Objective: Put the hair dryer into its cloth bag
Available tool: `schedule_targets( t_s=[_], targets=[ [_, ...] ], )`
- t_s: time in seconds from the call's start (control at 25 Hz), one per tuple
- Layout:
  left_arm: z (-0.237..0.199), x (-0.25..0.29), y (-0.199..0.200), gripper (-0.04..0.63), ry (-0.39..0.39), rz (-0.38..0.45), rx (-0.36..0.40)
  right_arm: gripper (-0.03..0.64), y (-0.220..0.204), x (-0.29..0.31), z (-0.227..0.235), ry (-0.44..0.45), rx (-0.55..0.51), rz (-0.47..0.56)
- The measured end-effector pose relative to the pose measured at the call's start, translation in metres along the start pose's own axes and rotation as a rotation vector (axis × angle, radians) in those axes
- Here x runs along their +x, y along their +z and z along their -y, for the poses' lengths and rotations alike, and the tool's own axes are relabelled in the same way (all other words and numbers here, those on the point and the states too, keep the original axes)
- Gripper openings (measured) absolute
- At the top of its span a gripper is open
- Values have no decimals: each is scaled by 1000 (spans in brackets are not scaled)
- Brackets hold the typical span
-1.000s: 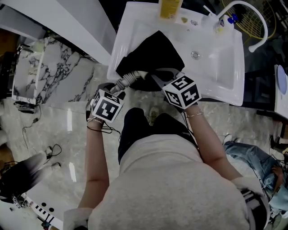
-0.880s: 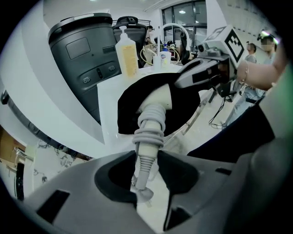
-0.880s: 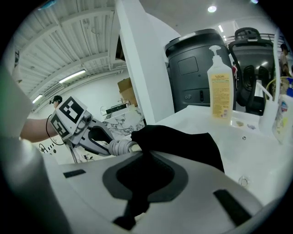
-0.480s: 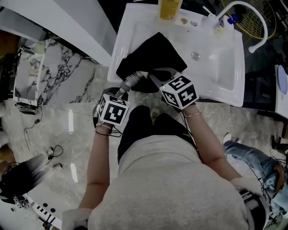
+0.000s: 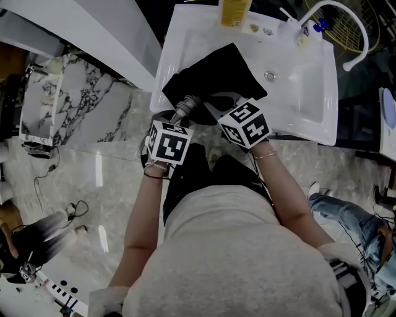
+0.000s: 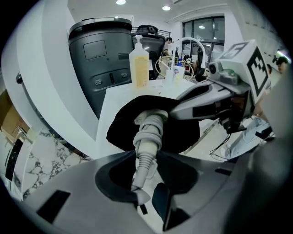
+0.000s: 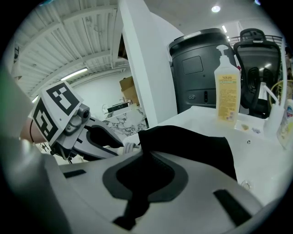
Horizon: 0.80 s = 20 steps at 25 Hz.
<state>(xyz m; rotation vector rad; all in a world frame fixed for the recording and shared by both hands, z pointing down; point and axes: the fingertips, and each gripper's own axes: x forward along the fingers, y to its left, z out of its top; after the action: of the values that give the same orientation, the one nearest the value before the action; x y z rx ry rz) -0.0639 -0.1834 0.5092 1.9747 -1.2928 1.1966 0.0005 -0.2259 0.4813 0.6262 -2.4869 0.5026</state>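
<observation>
Overhead, the hair dryer (image 5: pixel 185 106) is seen laid lengthwise from the left gripper (image 5: pixel 177 117) into the cloth bag (image 5: pixel 213 71) on the worktop (image 5: pixel 303 93), head end ahead of the fingers. In the left gripper view, its cord-wrapped handle is pinched by fingers that have just been closing. In the right gripper view, the right gripper (image 7: pixel 139 192) is clamped narrowly on the bag's edge.

A white washbasin counter (image 5: pixel 303 117) carried the black cloth bag (image 5: pixel 213 74), spread over its near left part. At the far edge stood a yellowish pump bottle (image 5: pixel 234 11) and, by the white tap (image 5: pixel 356 31), what looked like small toiletry bottles (image 5: pixel 301 34).
</observation>
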Motion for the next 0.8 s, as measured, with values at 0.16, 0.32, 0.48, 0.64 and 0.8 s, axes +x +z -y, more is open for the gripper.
schedule_targets(
  t_s=[0.16,0.32,0.48,0.64,0.8],
  targets=[
    [7,8,16,130,-24,28,-18,14,-3,4,-3,1,-3,-10],
    [12,18,24,124,-57,38,-51,14,-2,7,-3,3,-5,-16],
    [12,18,23,126,-51,63,15,14,-2,8,-4,6,-6,-17],
    [13,0,21,189,-105,144,16,14,-4,5,-3,-4,5,-3],
    [9,-12,2,209,-125,151,21,14,-4,2,-3,-6,20,9]
  ],
)
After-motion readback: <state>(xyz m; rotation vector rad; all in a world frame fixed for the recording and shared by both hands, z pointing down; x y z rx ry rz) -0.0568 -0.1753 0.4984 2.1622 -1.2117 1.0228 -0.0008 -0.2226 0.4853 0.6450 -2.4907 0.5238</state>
